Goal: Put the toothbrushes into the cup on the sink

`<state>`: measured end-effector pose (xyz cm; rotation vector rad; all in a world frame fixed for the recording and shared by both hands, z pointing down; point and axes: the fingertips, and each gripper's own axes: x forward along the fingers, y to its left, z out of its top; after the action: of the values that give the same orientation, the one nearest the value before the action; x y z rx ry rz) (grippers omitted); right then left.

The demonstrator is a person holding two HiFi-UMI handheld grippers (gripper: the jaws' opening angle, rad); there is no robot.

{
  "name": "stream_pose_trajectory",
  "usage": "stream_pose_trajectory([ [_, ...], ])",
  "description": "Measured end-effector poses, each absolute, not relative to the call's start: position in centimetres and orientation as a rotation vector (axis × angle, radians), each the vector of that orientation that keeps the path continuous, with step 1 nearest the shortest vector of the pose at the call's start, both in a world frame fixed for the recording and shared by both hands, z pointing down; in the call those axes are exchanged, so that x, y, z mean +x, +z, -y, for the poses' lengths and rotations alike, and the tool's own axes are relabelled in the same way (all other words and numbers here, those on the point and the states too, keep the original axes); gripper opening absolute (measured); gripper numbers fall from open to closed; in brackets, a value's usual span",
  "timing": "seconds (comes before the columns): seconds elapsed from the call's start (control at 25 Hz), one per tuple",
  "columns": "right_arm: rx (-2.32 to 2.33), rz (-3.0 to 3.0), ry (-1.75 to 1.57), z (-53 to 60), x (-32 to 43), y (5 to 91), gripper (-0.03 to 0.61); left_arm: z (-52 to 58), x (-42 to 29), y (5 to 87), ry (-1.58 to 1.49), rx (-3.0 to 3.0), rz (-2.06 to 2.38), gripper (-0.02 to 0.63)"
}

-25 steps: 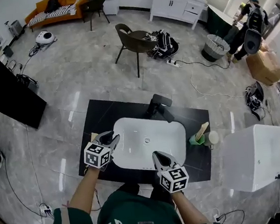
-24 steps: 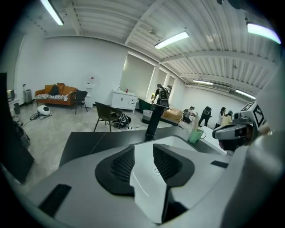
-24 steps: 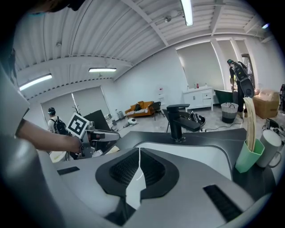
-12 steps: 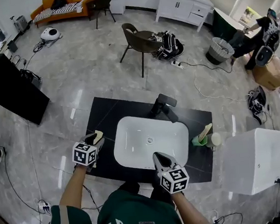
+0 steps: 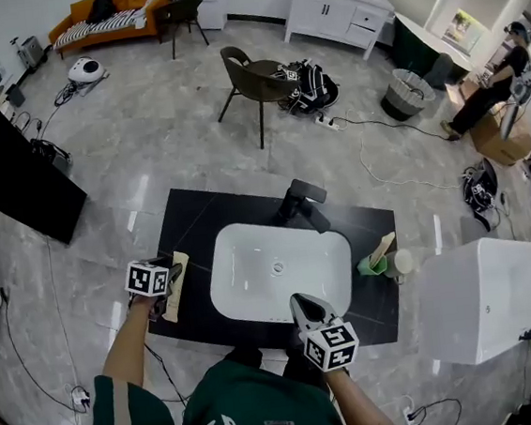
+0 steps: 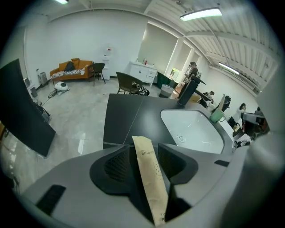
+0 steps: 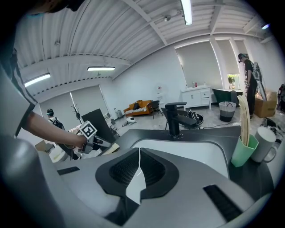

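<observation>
Jaws of the right gripper are pressed together with nothing between them, at the near edge of the sink. The left gripper is opening its jaws; a paper-wrapped toothbrush sits loose between them at the left edge of the black counter. Right of the sink, the green cup has another wrapped toothbrush standing in it, with a white mug just beside. Behind the sink is the black tap.

Dark green short-sleeved jersey, white lettering, white sleeve stripes.
</observation>
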<state>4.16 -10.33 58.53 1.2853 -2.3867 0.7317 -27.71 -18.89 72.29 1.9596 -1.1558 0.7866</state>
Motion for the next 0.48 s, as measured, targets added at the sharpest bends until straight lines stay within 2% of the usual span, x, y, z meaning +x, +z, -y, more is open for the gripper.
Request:
stream_pose_trajectory([
  [0.48,1.354,2.329,0.772,9.2,6.8,59.3,0.042,18.9,-28.3,75.4,0.872,1.833,1.046,0.215],
])
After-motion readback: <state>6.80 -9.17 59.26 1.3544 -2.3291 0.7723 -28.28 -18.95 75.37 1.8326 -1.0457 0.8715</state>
